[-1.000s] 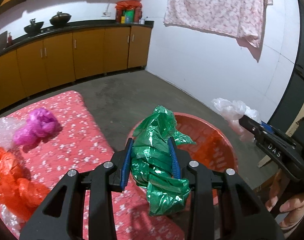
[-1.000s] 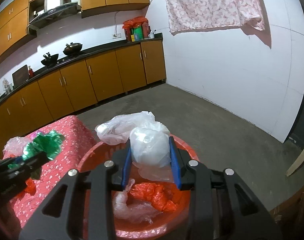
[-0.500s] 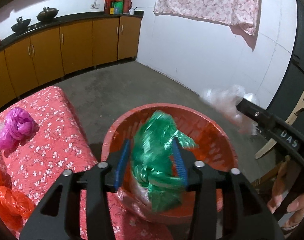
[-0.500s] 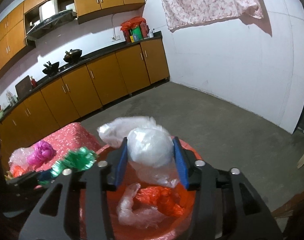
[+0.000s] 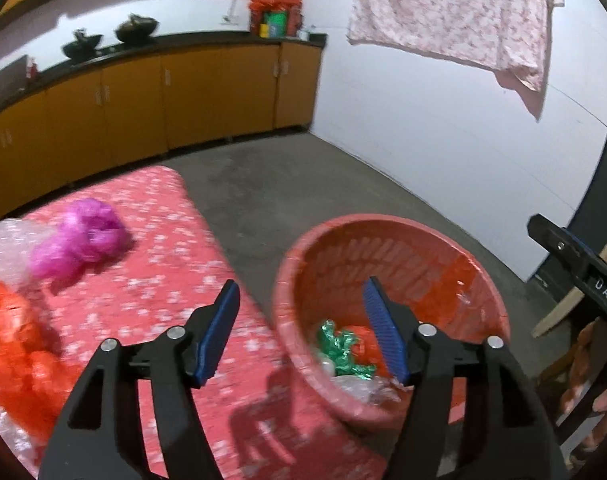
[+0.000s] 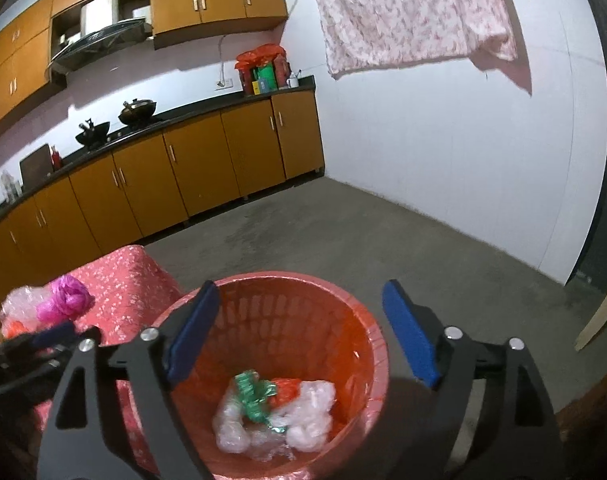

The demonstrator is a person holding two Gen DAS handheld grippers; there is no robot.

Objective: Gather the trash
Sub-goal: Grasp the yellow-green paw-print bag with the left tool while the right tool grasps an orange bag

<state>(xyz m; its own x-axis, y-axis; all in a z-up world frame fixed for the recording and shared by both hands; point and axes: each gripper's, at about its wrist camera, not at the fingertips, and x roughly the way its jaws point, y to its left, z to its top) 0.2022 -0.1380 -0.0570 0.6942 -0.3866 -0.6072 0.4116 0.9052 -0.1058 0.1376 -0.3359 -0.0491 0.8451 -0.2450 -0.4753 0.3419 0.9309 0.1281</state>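
An orange-red plastic basket (image 5: 387, 236) (image 6: 287, 288) stands on the floor beside the table. At its bottom lie a crumpled green bag (image 5: 343, 348) (image 6: 253, 396), an orange bag (image 6: 285, 390) and clear white bags (image 6: 307, 416). My left gripper (image 5: 299, 328) hovers over the basket's left rim, its jaws opening with nothing between them. Above the basket my right gripper (image 6: 299, 332) has its jaws opening wide, also empty. On the red flowered tablecloth (image 5: 171, 264) remain a magenta bag (image 5: 79, 236) (image 6: 65, 298), an orange bag (image 5: 11, 340) and clear bubble wrap (image 5: 7, 240).
Orange kitchen cabinets (image 6: 183, 176) under a black counter line the back wall. A pink flowered cloth (image 6: 411, 12) hangs on the white wall. Bare grey floor (image 6: 363, 240) lies beyond the basket. A hand (image 5: 591, 384) holds the right gripper at the right edge.
Both grippers opened and let go: the green bag and the white bag dropped into the basket. The left gripper first swung over the basket, then shifted back left toward the table.
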